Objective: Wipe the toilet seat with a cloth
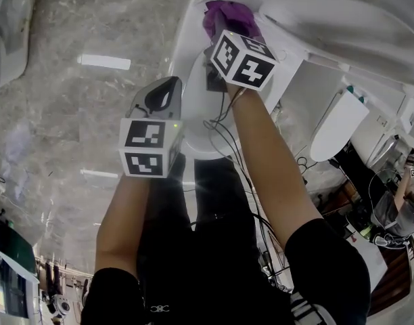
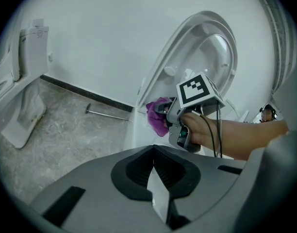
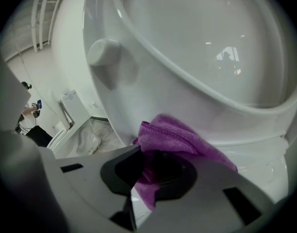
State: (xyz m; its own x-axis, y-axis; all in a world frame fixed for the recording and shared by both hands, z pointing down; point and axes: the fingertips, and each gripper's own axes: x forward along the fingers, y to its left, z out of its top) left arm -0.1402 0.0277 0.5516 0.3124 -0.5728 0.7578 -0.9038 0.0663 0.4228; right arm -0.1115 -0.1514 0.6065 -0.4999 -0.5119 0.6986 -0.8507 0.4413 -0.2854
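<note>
Your right gripper (image 3: 153, 176) is clamped on a purple cloth (image 3: 180, 139), which is bunched between its jaws and pressed to the white surface at the foot of the raised toilet seat (image 3: 124, 96). A round bumper (image 3: 104, 52) juts from the seat's underside, and the lid (image 3: 211, 33) stands behind the ring. Your left gripper (image 2: 156, 178) hangs beside the bowl (image 1: 191, 117) with its jaws together and nothing between them.

Grey marbled floor (image 2: 66, 130) runs to a plain white wall (image 2: 114, 33) edged by a dark skirting strip (image 2: 85, 92), and a thin metal bar (image 2: 107, 114) lies near its base. From your head view the cloth shows at the top of the frame, past the marker cube of your right gripper (image 1: 224, 26). Your arms and grippers cover most of the bowl, so what it holds cannot be made out. Another white toilet (image 1: 335, 124) stands off to your right, and a person (image 2: 269, 113) is far back in the room
</note>
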